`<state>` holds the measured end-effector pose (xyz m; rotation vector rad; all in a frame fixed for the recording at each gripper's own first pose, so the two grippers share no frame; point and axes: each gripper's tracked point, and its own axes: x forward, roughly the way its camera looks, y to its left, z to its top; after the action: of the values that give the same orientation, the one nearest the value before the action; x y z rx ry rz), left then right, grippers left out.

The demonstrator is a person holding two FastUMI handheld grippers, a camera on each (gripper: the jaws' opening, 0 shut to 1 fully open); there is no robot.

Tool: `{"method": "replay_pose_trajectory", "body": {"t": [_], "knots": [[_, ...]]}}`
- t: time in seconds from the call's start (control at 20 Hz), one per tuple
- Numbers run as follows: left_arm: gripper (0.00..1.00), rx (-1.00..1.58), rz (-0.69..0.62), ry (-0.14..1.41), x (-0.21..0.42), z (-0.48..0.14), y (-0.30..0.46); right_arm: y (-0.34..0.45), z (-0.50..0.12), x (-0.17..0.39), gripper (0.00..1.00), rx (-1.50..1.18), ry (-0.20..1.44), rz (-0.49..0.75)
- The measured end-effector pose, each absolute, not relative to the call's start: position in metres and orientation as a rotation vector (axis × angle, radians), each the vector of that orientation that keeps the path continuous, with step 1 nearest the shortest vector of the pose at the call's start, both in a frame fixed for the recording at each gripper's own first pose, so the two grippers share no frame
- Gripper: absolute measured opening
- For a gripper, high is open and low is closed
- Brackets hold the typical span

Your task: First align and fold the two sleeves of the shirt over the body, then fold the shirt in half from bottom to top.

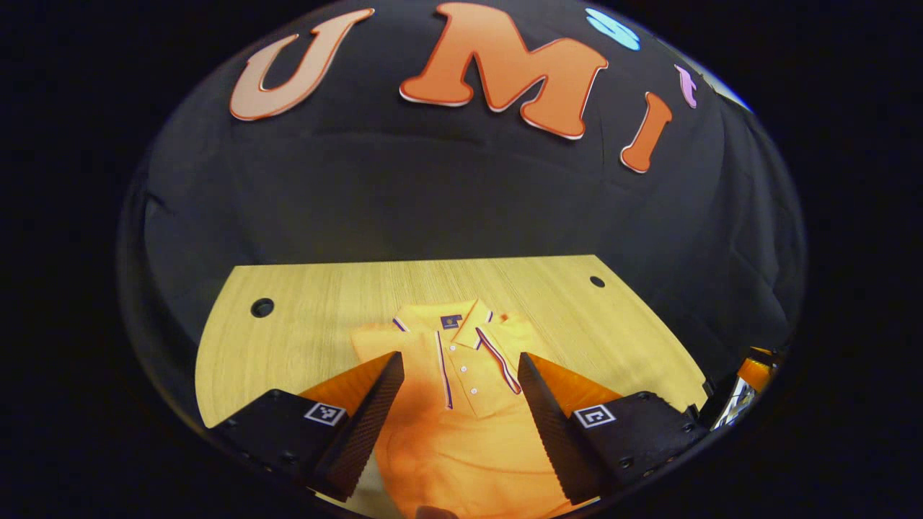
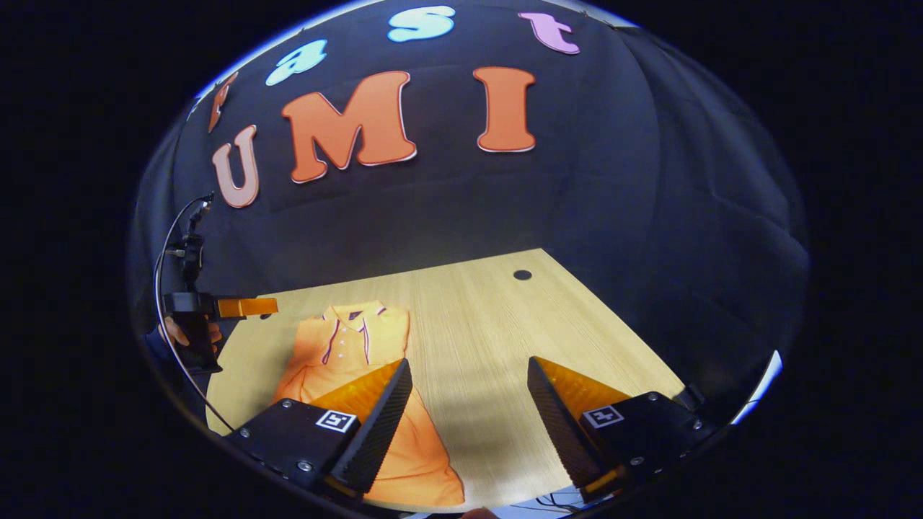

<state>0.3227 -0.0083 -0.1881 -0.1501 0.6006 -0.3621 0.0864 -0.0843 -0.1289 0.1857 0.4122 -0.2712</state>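
In the left gripper view the left gripper (image 1: 459, 364) hangs with jaws wide and holding nothing, its fingers hiding both sides of the orange shirt (image 1: 461, 432) lying at six o'clock on the wooden table (image 1: 303, 303), collar toward twelve. In the right gripper view the right gripper (image 2: 469, 371) is also wide and empty, over bare wood, with the shirt at its nine o'clock and its hem partly covered. Farther off at nine o'clock, the left gripper is held by a hand (image 2: 189, 333), too small to make out clearly.

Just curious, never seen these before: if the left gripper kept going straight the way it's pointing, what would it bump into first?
Most likely the orange shirt lying on the wooden table. The left gripper is open and the shirt's button placket sits between its fingers. How far off it is cannot be told.
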Motion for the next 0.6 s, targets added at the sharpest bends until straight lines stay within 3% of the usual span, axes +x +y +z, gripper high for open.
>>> {"method": "replay_pose_trajectory", "body": {"t": [0.6], "knots": [[0.98,0.054,-0.070,0.138,0.233,-0.074,0.034,-0.019,-0.073,0.127,0.98,-0.055,0.164,-0.033]]}}
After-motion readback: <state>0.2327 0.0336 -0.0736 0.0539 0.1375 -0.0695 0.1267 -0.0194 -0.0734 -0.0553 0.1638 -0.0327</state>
